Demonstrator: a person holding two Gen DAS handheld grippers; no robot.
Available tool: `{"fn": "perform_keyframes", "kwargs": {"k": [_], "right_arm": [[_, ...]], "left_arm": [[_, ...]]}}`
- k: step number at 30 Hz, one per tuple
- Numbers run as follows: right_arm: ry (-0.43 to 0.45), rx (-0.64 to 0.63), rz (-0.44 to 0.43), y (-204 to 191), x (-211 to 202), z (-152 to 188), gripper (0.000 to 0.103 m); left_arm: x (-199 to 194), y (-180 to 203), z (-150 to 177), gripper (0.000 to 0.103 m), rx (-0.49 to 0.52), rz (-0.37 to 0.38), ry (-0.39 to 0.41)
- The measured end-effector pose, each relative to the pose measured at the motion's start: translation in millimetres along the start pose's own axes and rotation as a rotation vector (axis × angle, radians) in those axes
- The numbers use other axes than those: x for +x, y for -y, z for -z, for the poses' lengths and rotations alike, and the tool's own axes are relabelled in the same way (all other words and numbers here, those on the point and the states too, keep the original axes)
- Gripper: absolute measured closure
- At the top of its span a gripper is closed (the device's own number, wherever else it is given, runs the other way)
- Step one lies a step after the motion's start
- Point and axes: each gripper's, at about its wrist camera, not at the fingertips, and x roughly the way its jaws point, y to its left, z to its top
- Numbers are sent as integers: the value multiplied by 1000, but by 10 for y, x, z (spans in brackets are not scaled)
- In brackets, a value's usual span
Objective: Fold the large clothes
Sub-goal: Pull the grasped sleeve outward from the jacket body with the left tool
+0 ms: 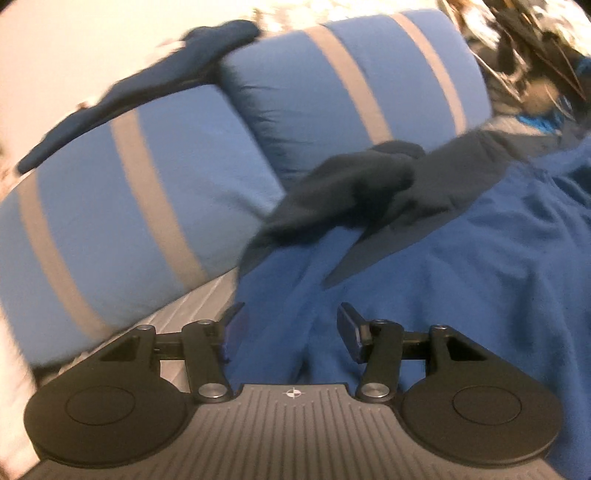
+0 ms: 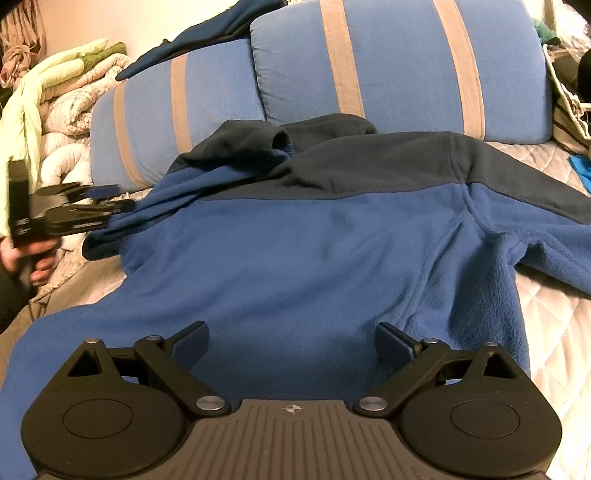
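Observation:
A large blue fleece jacket (image 2: 314, 258) with dark navy shoulders and collar (image 2: 332, 136) lies spread on the bed, its collar toward the pillows. My right gripper (image 2: 293, 338) hovers open over the jacket's lower body with nothing between its fingers. One sleeve (image 2: 554, 251) stretches out to the right. The other sleeve (image 2: 155, 206) is bunched at the left, where my left gripper (image 2: 118, 201) reaches its edge. In the blurred left wrist view, the left gripper (image 1: 290, 325) stands open above blue fleece (image 1: 443, 295), with the navy collar (image 1: 369, 184) ahead.
Two blue pillows with beige stripes (image 2: 406, 66) stand against the wall behind the jacket. Another dark blue garment (image 2: 207, 33) is draped over them. A pile of pale quilts (image 2: 66, 107) rises at the left. A person's hand (image 2: 33, 262) holds the left gripper. Quilted bedcover (image 2: 554, 332) shows at right.

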Motion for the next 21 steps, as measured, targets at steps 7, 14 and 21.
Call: {"fn": "perform_keyframes", "kwargs": {"k": [7,14,21], "right_arm": [[-3,33,-25,54,11,-4,7],[-19,62,-52,104,47,-17,7],[-22,61,-56,93,42,-27,7]], "left_arm": [[746,548,-117,58,293,-160,-56],[1106,577,-177,93,338,-181,-97],[236,44,-522,94,150,-46,12]]}}
